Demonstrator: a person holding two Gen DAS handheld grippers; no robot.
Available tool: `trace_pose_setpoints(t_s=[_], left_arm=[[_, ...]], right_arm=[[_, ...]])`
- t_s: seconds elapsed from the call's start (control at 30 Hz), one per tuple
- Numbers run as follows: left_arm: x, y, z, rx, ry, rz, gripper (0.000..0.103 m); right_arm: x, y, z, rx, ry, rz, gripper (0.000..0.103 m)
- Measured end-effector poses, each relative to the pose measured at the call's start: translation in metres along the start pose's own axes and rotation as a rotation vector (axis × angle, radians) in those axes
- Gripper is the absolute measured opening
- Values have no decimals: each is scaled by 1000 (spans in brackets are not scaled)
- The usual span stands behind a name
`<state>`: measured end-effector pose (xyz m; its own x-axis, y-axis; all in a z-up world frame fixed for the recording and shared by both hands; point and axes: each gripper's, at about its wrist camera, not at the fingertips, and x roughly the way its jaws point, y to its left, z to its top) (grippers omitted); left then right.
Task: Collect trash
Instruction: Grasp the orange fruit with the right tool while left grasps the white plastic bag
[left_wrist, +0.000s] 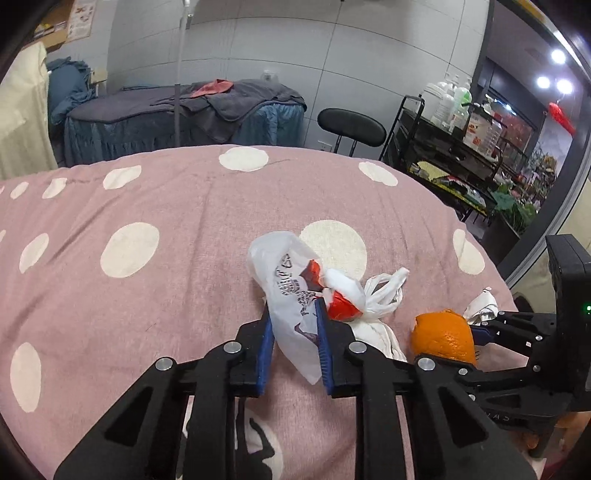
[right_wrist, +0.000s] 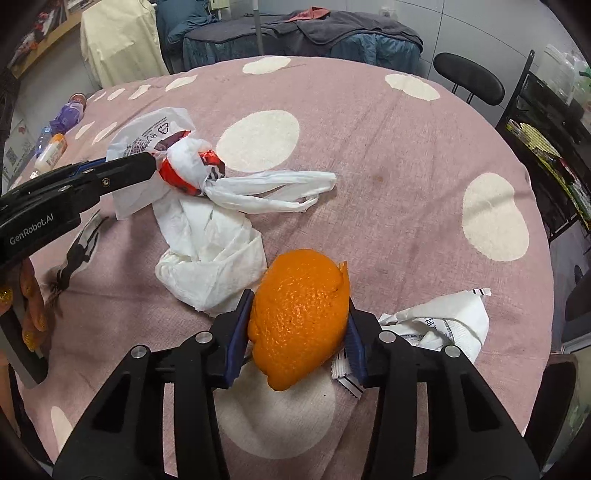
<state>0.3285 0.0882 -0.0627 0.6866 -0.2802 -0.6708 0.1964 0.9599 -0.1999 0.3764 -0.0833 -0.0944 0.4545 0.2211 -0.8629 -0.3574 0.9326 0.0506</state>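
On the pink polka-dot tablecloth (left_wrist: 184, 206) lies a white plastic bag (left_wrist: 291, 291) with printing and red trash knotted inside. My left gripper (left_wrist: 294, 315) is shut on its loose end, the blue pads pinching the film. In the right wrist view the same bag (right_wrist: 147, 129) shows at upper left with the left gripper (right_wrist: 149, 164) on it. A hollow orange peel (right_wrist: 299, 314) sits between the right gripper's (right_wrist: 297, 325) pads, both pressing its sides. From the left wrist view the orange peel (left_wrist: 443, 336) and right gripper (left_wrist: 471, 343) appear at the right.
A crumpled white tissue (right_wrist: 210, 254) lies between bag and peel. A torn white wrapper (right_wrist: 443, 317) sits right of the peel. Small bottles (right_wrist: 62, 122) lie at the table's far left edge. A black chair (left_wrist: 351, 125) and a shelf rack (left_wrist: 443, 147) stand beyond the table.
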Motion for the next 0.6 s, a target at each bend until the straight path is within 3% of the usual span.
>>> trace_pose_setpoints(t_s=[0.2, 0.4, 0.6], left_arm=[[-31, 1, -8, -54, -62, -23, 9], [-76, -18, -19, -25, -164, -8, 8], [-114, -33, -33, -40, -233, -44, 8]], right_arm=[[-27, 5, -9, 4, -55, 40, 44], [-67, 11, -21, 7, -137, 64, 44], [-103, 7, -44, 31, -202, 84, 44]])
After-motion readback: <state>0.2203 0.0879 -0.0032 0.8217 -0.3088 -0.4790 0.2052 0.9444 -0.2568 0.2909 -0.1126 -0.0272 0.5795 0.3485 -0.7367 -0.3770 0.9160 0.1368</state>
